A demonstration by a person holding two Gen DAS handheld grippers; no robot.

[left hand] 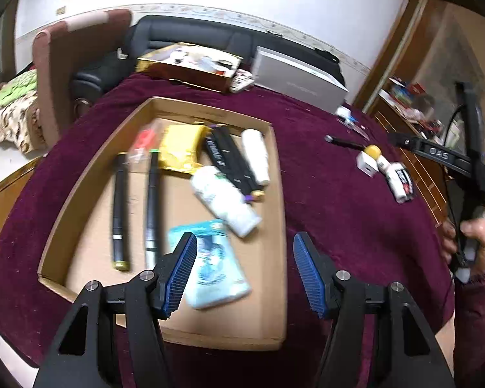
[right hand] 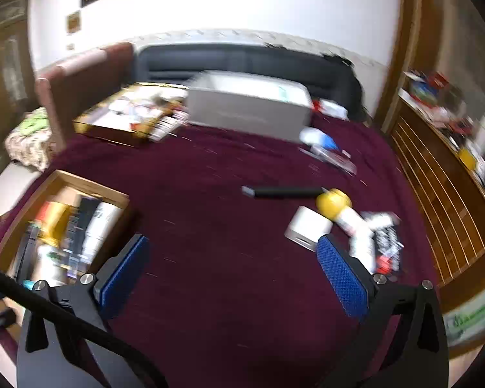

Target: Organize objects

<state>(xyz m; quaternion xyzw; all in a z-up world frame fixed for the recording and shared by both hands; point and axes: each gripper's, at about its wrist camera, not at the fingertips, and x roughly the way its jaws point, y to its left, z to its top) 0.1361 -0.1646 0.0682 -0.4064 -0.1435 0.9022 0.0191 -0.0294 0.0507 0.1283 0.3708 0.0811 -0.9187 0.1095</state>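
A shallow cardboard tray lies on the maroon cloth and holds two dark pens, a yellow packet, black sticks, white tubes and a light blue packet. My left gripper is open and empty, just above the blue packet. My right gripper is open and empty over bare cloth; in the left wrist view only its body shows. Loose on the cloth at the right are a black pen, a yellow-capped white bottle, a white block and a black-and-white packet. The tray sits at left.
A grey box and a gold box of small items stand at the table's far edge. A blue and clear packet lies near the grey box. A wooden shelf unit is to the right. A chair and dark sofa are behind.
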